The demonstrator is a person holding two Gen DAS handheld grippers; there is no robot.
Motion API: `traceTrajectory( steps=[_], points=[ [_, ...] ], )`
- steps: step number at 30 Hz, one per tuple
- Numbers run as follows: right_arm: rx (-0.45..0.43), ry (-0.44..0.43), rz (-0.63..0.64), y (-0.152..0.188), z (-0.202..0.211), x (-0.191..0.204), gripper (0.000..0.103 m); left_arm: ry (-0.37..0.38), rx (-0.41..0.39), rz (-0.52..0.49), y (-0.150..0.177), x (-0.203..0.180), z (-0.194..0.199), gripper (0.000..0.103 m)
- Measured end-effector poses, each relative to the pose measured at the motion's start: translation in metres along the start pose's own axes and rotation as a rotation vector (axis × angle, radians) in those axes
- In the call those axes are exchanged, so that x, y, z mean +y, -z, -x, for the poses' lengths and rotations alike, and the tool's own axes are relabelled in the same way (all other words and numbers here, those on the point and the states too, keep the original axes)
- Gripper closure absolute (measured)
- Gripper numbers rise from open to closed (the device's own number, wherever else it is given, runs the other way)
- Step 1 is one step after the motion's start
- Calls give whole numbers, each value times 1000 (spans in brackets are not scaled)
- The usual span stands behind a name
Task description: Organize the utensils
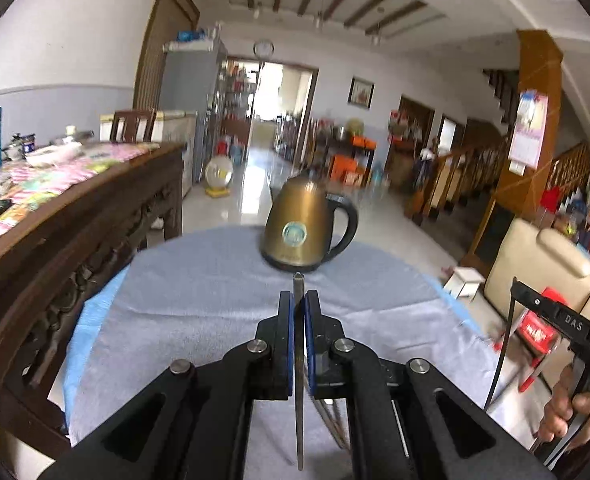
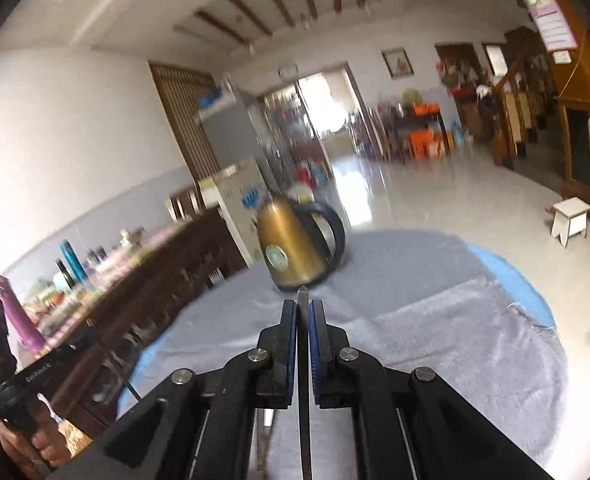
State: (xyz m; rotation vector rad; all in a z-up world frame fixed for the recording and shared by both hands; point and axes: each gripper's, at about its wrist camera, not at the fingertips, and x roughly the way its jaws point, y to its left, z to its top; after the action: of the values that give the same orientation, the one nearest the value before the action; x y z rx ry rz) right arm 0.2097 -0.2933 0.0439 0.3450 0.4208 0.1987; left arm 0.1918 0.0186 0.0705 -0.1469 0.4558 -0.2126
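My left gripper (image 1: 298,300) is shut on a thin metal utensil (image 1: 299,400), seen edge-on, its tip sticking out past the fingertips. It is held above a table under a grey cloth (image 1: 199,280). Another metal utensil (image 1: 331,420) lies on the cloth below the fingers. My right gripper (image 2: 303,308) is shut on a thin metal utensil (image 2: 305,420), also edge-on, above the same cloth (image 2: 435,320). A further utensil (image 2: 263,432) shows blurred below it. The right hand and its gripper body (image 1: 567,328) appear at the right edge of the left wrist view.
A bronze electric kettle (image 1: 307,228) with a black handle stands at the far side of the table, also in the right wrist view (image 2: 295,248). A dark carved wooden sideboard (image 1: 75,240) with clutter runs along the left. A cream chair (image 1: 535,272) and a small white stool (image 2: 571,216) stand on the right.
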Motion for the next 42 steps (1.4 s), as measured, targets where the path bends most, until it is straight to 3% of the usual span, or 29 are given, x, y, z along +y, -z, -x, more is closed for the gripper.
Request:
traceTrajectory(
  steps=[9, 15, 20, 23, 33, 42],
  points=[
    [-206, -100, -9, 5, 91, 47, 96, 44, -145, 3, -16, -23, 80, 98],
    [-304, -146, 0, 8, 102, 77, 96, 88, -223, 0, -26, -33, 118, 98],
    [-344, -125, 25, 19, 91, 98, 96, 115, -233, -5, -21, -45, 118, 98],
    [-335, -102, 54, 33, 77, 107, 96, 110, -217, -9, -12, -50, 106, 98],
    [-221, -101, 126, 70, 62, 107, 96, 74, -49, 11, 30, -48, 69, 98],
    [-132, -137, 61, 82, 69, 88, 94, 95, 41, 29, 46, -48, 65, 98]
  ],
)
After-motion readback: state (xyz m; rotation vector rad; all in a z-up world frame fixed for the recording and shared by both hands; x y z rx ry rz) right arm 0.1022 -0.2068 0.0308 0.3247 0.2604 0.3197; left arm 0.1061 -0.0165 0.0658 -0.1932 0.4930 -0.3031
